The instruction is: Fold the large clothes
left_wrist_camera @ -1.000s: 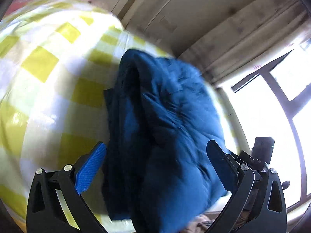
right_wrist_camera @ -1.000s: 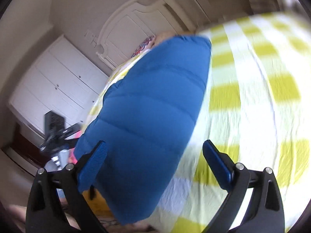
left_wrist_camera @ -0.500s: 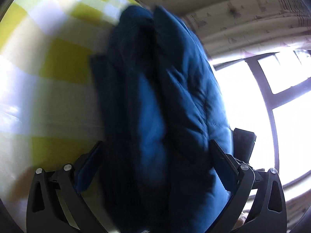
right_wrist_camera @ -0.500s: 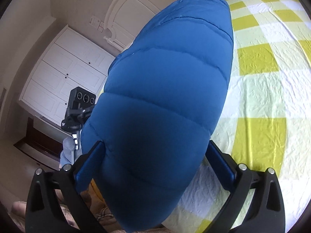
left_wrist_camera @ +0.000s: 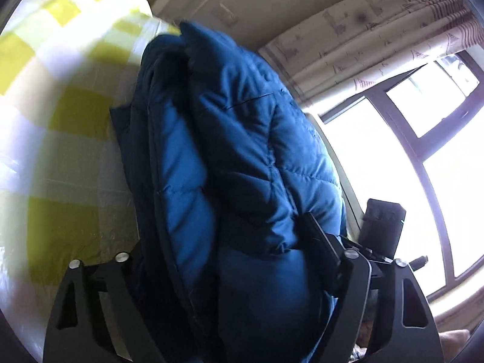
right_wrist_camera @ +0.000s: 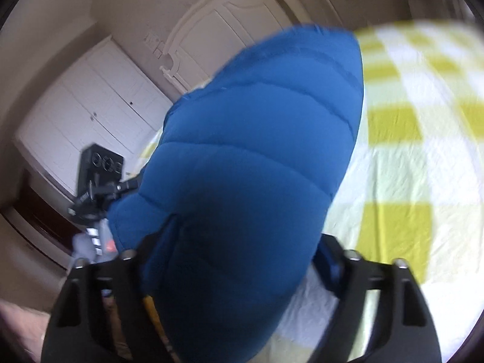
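A folded blue puffer jacket (left_wrist_camera: 230,151) lies on a bed with a yellow and white checked cover (left_wrist_camera: 60,151). My left gripper (left_wrist_camera: 224,236) straddles one end of the bundle. Its jaws are closing, and the right finger (left_wrist_camera: 317,242) dents the padding while the other finger is hidden behind the fabric. In the right wrist view the jacket (right_wrist_camera: 257,151) shows its smooth quilted back and fills the middle. My right gripper (right_wrist_camera: 239,242) is closing on that end, both fingers sunk into the padding. The checked cover (right_wrist_camera: 408,166) spreads out to the right.
A bright window (left_wrist_camera: 393,151) and a patterned curtain (left_wrist_camera: 363,30) stand beyond the bed's edge. A black device on a mount (left_wrist_camera: 382,227) sits near the jacket and appears again as a black device (right_wrist_camera: 99,166). White wardrobe doors (right_wrist_camera: 84,112) and a white headboard (right_wrist_camera: 230,30) line the wall.
Both grippers came forward over the jacket's ends and their jaws narrowed from wide open until they press into the padding. The blue pads are now mostly buried in fabric.
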{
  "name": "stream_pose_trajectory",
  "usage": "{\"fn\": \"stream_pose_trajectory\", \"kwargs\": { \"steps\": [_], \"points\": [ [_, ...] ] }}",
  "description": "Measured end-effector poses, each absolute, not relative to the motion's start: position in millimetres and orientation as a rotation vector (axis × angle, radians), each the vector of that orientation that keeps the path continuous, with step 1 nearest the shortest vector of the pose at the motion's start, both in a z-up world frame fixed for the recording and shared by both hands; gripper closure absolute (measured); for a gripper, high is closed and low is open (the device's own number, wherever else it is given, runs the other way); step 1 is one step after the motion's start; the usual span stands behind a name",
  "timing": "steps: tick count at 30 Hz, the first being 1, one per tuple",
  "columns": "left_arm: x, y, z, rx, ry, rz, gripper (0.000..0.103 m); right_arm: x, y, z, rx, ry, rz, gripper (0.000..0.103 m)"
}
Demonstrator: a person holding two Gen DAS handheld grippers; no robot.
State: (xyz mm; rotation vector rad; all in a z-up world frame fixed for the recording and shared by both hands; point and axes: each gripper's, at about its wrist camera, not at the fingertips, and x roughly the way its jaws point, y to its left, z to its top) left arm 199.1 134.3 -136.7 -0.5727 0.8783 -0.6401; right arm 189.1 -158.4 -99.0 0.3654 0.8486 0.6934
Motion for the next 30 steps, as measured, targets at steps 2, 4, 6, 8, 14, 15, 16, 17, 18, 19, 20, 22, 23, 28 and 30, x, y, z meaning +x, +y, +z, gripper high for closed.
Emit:
{"fn": "stream_pose_trajectory", "kwargs": {
  "steps": [2, 4, 6, 8, 14, 15, 16, 17, 18, 19, 20, 22, 23, 28, 30],
  "points": [
    [195, 128, -123, -0.551, 0.818, -0.64, 0.034, 188, -159, -87, 0.295, 0.777, 0.669, 0.04],
    [201, 117, -105, -0.534, 0.765, -0.636, 0.035, 194, -159, -69, 0.215, 0.699, 0.635, 0.044],
    [216, 102, -82, -0.526, 0.726, -0.643, 0.035, 204, -166, -47, 0.163, 0.614, 0.595, 0.047],
    [230, 90, -62, -0.503, 0.696, -0.657, 0.035, 218, -180, -21, 0.144, 0.532, 0.559, 0.047],
    [289, 50, -30, -0.437, 0.623, -0.676, 0.035, 268, -226, 9, 0.141, 0.439, 0.477, 0.046],
    [304, 43, -40, -0.443, 0.64, -0.666, 0.034, 277, -229, 4, 0.138, 0.45, 0.465, 0.046],
    [315, 43, -54, -0.457, 0.681, -0.654, 0.032, 292, -234, -7, 0.149, 0.495, 0.449, 0.045],
    [331, 37, -75, -0.482, 0.757, -0.627, 0.032, 309, -240, -25, 0.176, 0.577, 0.42, 0.043],
    [349, 28, -102, -0.494, 0.858, -0.572, 0.031, 323, -245, -42, 0.193, 0.655, 0.39, 0.041],
    [357, 21, -121, -0.489, 0.932, -0.523, 0.025, 337, -250, -63, 0.199, 0.759, 0.344, 0.039],
    [359, 20, -140, -0.522, 0.945, -0.509, 0.018, 347, -259, -83, 0.257, 0.822, 0.304, 0.026],
    [351, 24, -141, -0.539, 0.914, -0.494, 0.013, 345, -271, -83, 0.327, 0.79, 0.313, 0.023],
    [347, 24, -138, -0.529, 0.922, -0.491, 0.013, 344, -271, -77, 0.304, 0.789, 0.296, 0.019],
    [311, 27, -113, -0.374, 0.89, -0.46, 0.008, 312, -263, -43, 0.19, 0.728, 0.252, 0.016],
    [282, 27, -104, -0.262, 0.854, -0.392, 0.005, 287, -262, -23, 0.214, 0.656, 0.282, 0.012]
  ]
}}
